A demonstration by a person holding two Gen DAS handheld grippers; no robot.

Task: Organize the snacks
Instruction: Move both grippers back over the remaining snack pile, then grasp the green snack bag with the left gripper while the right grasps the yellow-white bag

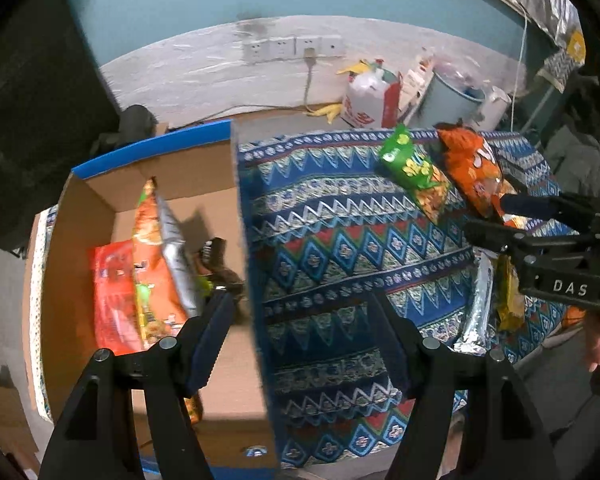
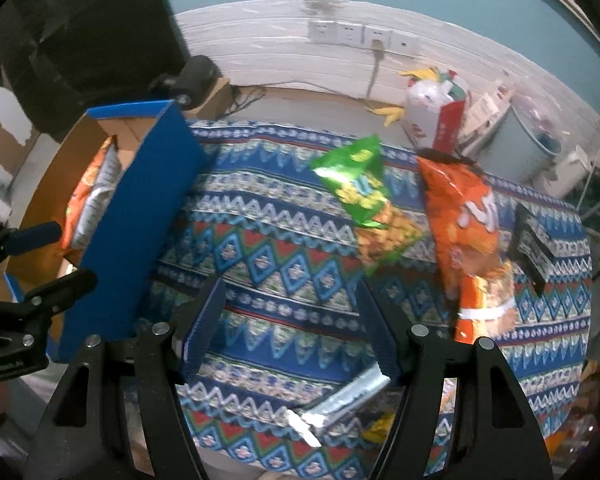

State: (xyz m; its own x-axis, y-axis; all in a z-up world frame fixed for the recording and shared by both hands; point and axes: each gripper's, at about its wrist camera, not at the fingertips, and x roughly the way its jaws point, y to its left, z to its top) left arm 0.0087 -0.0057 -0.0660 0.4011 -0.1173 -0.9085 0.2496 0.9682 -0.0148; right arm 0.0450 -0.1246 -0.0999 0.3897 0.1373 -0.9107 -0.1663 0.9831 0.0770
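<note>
Both tongs hang apart and empty over the patterned surface [image 2: 284,248]: left tongs [image 1: 300,320] straddling the cardboard box's [image 1: 80,240] wall, right tongs [image 2: 290,316] over cloth. Green snack bag [image 2: 360,192] and orange snack bag [image 2: 464,216] lie at one o'clock.

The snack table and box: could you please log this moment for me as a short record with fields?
box: cardboard box, blue outside, open, left of the patterned cloth
in box: orange bag, red packet
on cloth: green bag, orange chip bag, silver packet, black packet
left tongs: open, empty, above the box wall
right tongs: open, empty, above the cloth
</note>
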